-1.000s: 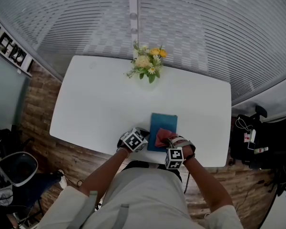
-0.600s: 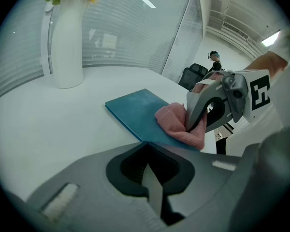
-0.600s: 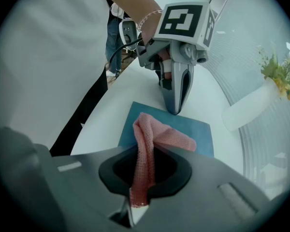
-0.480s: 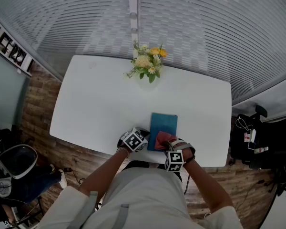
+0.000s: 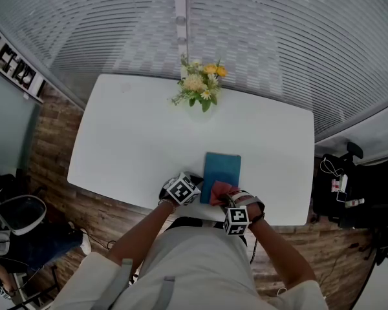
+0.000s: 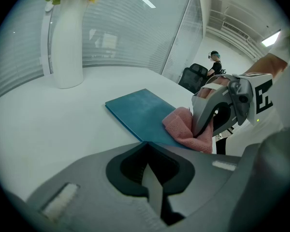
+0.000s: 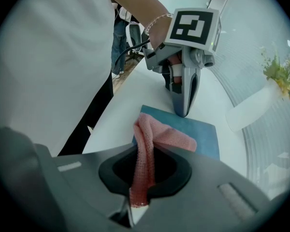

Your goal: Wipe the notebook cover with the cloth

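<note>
Right gripper [image 5: 225,200] has drawn back toward the person since a second ago, dragging the cloth [image 5: 218,191] down the cover to the notebook's near end. Left gripper [image 5: 193,187] has not shifted.

Position: the teal notebook [image 5: 221,170] lies flat on the white table [image 5: 129,141], close to the near edge. Its long axis runs away from the person, toward the vase of flowers [image 5: 200,92].

Right gripper state: jaws clamped on a fold of the pink cloth. In the right gripper view the fabric rises out of the jaws and drapes forward onto the cover. The bulk of the cloth rests on the near part of the notebook, just ahead of the fingertips.

Left gripper state: jaws together, nothing between them. Its tip sits at the notebook's left edge near the near corner, just beside the cloth. Whether it presses on the cover or on the table beside it, I cannot tell.

Key relation: nearly all of the uncovered cover lies beyond the cloth, away from the right gripper's fingers, along the long axis. My judgement is that the next stroke is a push straight out toward the vase. The right gripper is the one placed for it, while the left steadies the book.
</note>
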Demonstrator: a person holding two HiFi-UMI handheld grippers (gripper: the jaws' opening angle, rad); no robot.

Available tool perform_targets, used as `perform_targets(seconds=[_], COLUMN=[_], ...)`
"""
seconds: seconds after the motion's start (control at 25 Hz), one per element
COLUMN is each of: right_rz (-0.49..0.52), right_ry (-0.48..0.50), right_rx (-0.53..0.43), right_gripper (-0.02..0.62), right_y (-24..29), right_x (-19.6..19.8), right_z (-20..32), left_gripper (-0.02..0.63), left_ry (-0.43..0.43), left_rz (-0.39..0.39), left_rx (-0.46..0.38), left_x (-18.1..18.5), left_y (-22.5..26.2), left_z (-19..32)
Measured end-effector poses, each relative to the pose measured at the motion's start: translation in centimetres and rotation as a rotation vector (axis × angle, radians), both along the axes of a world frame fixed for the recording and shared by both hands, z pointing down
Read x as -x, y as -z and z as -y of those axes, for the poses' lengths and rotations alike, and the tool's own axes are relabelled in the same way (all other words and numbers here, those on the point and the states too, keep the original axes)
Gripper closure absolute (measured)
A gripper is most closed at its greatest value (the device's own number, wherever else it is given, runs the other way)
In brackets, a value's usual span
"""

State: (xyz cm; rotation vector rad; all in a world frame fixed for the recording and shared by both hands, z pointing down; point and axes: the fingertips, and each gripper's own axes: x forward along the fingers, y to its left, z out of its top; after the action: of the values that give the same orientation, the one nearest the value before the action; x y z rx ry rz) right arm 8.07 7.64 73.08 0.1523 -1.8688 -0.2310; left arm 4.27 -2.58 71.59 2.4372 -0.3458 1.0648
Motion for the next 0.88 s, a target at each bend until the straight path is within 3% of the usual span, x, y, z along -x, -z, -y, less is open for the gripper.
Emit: perform_targets(seconds=[0.32, 0.56, 0.68, 0.88], right_rz=[0.0, -0.006, 0.049, 0.046], right_ry=[0.006, 0.038, -0.015, -0.076], right_rx=[0.027, 0.139, 0.087, -0.111], right_gripper=[0.583, 0.577, 0.572, 0.568], right_y=[0.1, 0.7, 2.6, 5.6], right_x=[0.2, 0.2, 0.3, -1.9], right_z=[-0.6, -1.4, 0.8, 7.1], left_gripper=[0.604, 0.604, 0.604, 0.604], left_ry=[0.0, 0.002, 0.0, 0.002], left_rz=[0.001, 0.001, 0.003, 0.003], left_rx=[0.003, 0.003, 0.003, 0.004], left_x=[0.0, 0.0, 0.0, 0.1], left_y=[0.0, 0.0, 0.0, -0.1], left_z=[0.0, 0.1, 0.1, -0.1])
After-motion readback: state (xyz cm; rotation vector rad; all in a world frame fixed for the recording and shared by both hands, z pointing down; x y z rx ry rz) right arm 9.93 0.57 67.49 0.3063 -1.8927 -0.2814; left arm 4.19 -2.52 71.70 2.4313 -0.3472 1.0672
